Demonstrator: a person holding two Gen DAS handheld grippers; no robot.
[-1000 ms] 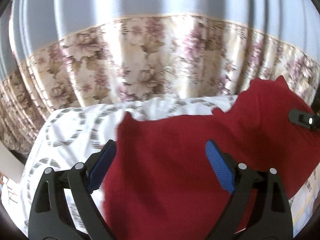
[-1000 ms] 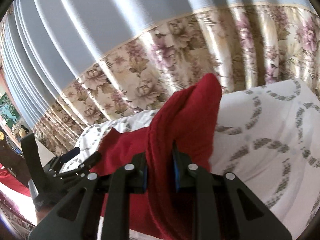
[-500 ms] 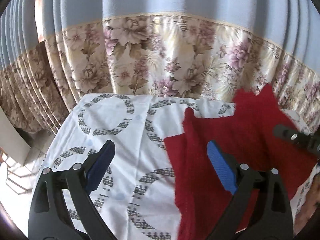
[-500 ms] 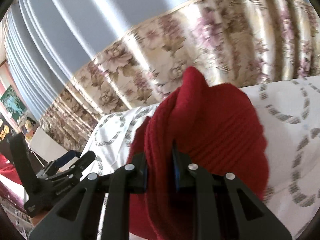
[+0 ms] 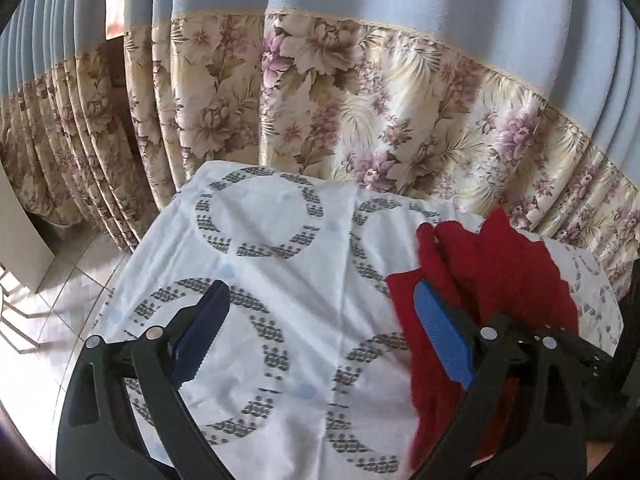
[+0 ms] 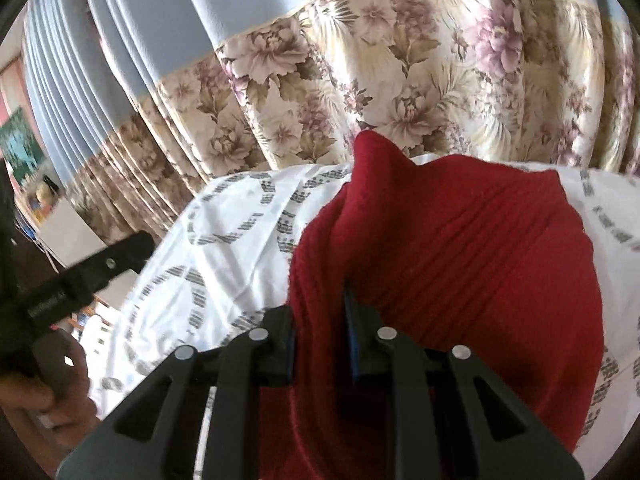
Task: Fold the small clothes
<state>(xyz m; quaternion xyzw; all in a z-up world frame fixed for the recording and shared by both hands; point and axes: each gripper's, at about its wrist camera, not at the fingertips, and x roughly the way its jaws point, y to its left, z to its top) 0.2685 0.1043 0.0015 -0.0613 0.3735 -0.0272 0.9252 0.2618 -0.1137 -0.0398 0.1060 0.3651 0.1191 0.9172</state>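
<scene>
The right gripper (image 6: pixel 320 344) pinches the soft red knit garment (image 6: pixel 460 248), bunched up on the white ring-patterned sheet (image 5: pixel 280 280). The left gripper (image 5: pixel 320 320), beside the garment, gapes wide, holding nothing. Folding looks barely begun.

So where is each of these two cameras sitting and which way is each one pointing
Left wrist: rides the left tongs, open, looking forward over the ring-patterned white sheet toward the floral curtain; the red knit garment lies to its right.
Right wrist: rides the right tongs, shut on the red knit garment, facing the same curtain; the left tongs and the person's left hand show at left.
Shared: garment, sheet, curtain.
</scene>
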